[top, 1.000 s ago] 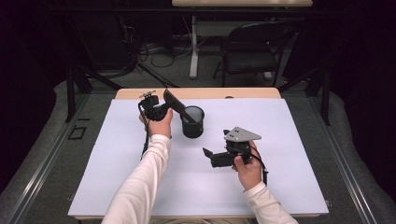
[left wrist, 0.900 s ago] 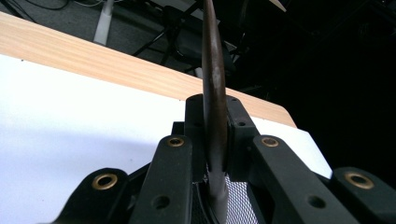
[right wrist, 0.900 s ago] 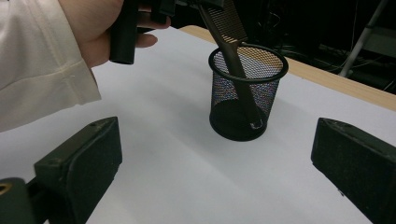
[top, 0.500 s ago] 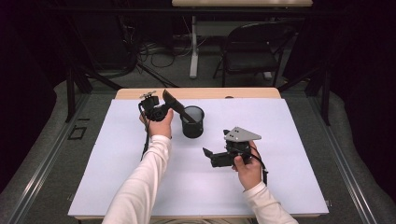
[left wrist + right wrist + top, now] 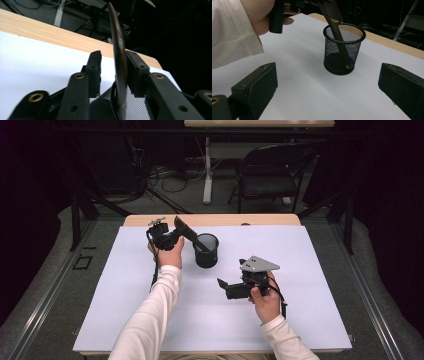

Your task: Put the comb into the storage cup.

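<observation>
A dark comb [image 5: 189,233] leans in a black mesh cup [image 5: 206,251] at the back of the white sheet, its lower end inside the cup. My left gripper [image 5: 179,235] is at the comb's upper part, just left of the cup. Its jaws have just been opening, and the comb [image 5: 117,30] stands between them, resting against the right pad with a gap to the left one. The cup's mesh [image 5: 136,105] is just below the jaws. My right gripper [image 5: 223,287] hovers low in front of the cup, open and empty, facing the cup [image 5: 344,50] and comb [image 5: 333,15].
The white sheet [image 5: 125,310] covers most of a wooden table, whose far edge [image 5: 215,219] lies just behind the cup. A folding chair [image 5: 272,175], table legs and cables stand on the floor beyond. The left hand and white sleeve [image 5: 234,37] are near the cup's left side.
</observation>
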Action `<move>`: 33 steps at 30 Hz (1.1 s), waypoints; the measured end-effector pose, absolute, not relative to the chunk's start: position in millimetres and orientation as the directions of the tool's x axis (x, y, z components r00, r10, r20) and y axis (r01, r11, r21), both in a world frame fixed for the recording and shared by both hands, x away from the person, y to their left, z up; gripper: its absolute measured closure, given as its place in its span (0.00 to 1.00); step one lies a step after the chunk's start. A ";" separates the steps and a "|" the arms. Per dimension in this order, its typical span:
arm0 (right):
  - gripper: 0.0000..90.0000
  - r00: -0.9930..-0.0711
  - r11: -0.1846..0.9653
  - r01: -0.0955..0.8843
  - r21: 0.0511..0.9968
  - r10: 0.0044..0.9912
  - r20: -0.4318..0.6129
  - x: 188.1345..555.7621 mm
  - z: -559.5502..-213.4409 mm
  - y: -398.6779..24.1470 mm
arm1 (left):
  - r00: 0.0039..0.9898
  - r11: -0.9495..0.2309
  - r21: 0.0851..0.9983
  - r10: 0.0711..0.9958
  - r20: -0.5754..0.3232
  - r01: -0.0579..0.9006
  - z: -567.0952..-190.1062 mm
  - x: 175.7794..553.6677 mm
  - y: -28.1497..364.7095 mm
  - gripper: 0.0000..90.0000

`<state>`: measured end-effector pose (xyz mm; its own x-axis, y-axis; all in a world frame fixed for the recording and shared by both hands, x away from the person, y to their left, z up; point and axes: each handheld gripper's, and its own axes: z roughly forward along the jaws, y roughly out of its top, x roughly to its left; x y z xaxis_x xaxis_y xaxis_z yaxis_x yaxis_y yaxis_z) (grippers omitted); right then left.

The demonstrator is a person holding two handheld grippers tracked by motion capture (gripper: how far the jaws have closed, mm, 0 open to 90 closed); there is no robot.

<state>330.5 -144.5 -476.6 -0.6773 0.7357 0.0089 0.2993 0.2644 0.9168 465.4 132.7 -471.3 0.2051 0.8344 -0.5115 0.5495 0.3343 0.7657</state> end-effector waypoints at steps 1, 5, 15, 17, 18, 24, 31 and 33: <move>0.03 -0.677 0.265 0.299 0.917 0.736 0.008 330.5 -476.7 -144.6 | 0.203 0.333 0.767 0.837 -0.509 0.549 -471.2 465.3 133.4 0.68; 0.03 -0.676 0.267 0.300 0.916 0.737 0.007 330.7 -476.8 -144.9 | 0.205 0.333 0.772 0.838 -0.505 0.542 -471.4 464.7 135.5 0.61; 0.03 -0.673 0.267 0.301 0.915 0.740 0.005 331.2 -476.9 -145.8 | 0.231 0.316 0.792 0.841 -0.489 0.522 -469.9 462.4 138.4 0.50; 0.03 -0.672 0.265 0.301 0.916 0.740 0.007 331.3 -476.9 -146.1 | 0.241 0.308 0.806 0.846 -0.475 0.505 -469.7 461.0 139.6 0.48; 0.03 -0.672 0.265 0.301 0.916 0.741 0.007 331.3 -476.9 -146.2 | 0.248 0.307 0.815 0.848 -0.469 0.491 -469.9 460.4 140.1 0.47; 0.03 -0.671 0.268 0.304 0.914 0.742 0.005 331.6 -477.2 -146.5 | 0.288 0.294 0.834 0.841 -0.458 0.467 -470.6 457.0 146.1 0.42; 0.03 -0.669 0.272 0.304 0.913 0.743 0.002 331.8 -477.6 -146.4 | 0.343 0.251 0.829 0.821 -0.456 0.500 -471.4 453.4 152.6 0.39; 0.03 -0.670 0.273 0.304 0.913 0.742 0.001 331.8 -477.7 -146.4 | 0.357 0.242 0.823 0.812 -0.462 0.514 -470.9 451.6 154.0 0.39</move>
<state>331.8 -146.4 -477.7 -0.6702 0.7422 0.0013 0.3043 0.2731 0.9126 451.6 154.0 -470.9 0.3572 0.8120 -0.4615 0.5141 0.2416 0.8230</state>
